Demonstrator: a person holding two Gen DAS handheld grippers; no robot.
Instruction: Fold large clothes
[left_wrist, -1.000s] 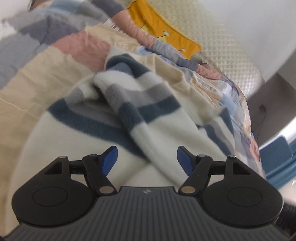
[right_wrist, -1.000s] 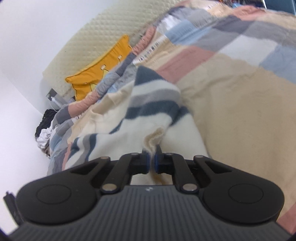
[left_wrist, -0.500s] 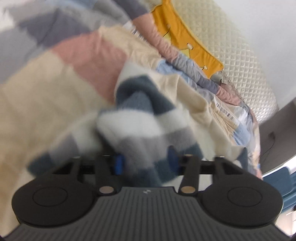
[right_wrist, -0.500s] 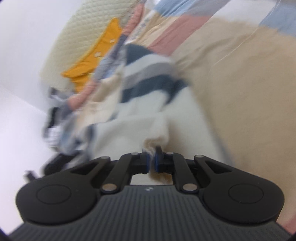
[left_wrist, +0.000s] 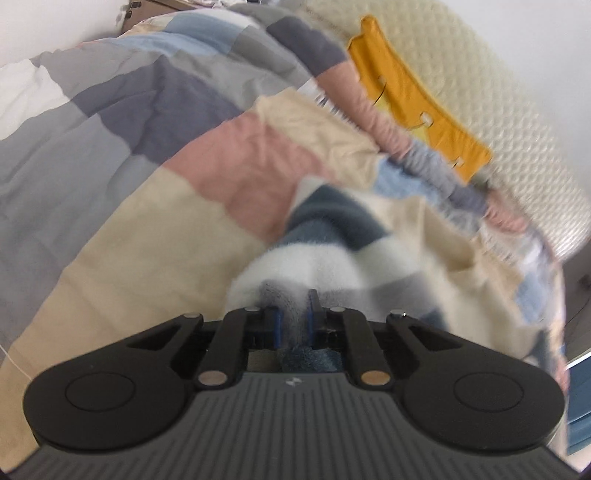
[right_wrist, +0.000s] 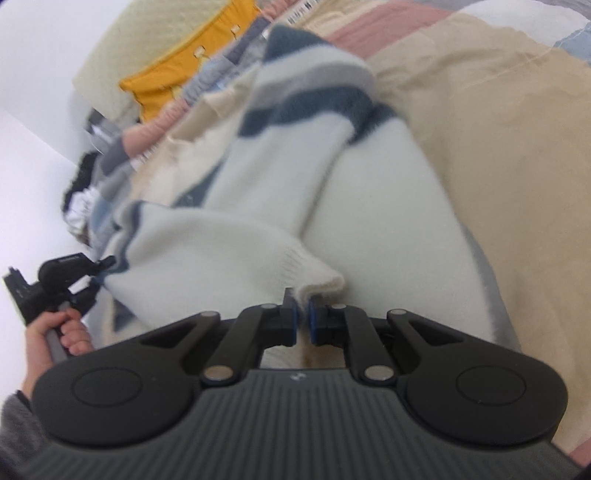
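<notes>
We see a fuzzy knit sweater (right_wrist: 369, 206), cream with navy and grey stripes, lying on a bed under a patchwork duvet (left_wrist: 122, 110) of flat blocks in beige, dusty pink, grey, slate blue and white. In the right wrist view the sweater fills the middle of the frame, soft and thick, its striped band running toward the upper centre and a ribbed cream cuff or hem curling at the lower centre. There the right gripper (right_wrist: 301, 320) has its blue-padded black fingers pressed together on that ribbed edge.

In the left wrist view the sweater bunches into a rounded hump at centre, white above and navy beyond. The left gripper (left_wrist: 294, 325) is clamped on a thick fold of the navy and grey pile, which bulges between the blue pads and down behind them.

At the upper right of that view an orange-yellow cushion (left_wrist: 413, 96) leans on a cream quilted headboard (left_wrist: 517, 122) with a diamond-stitched surface.

At the lower left of the right wrist view, a hand (right_wrist: 55, 332) grips the other tool's black handle, beside a grey sleeve (right_wrist: 14, 424).
</notes>
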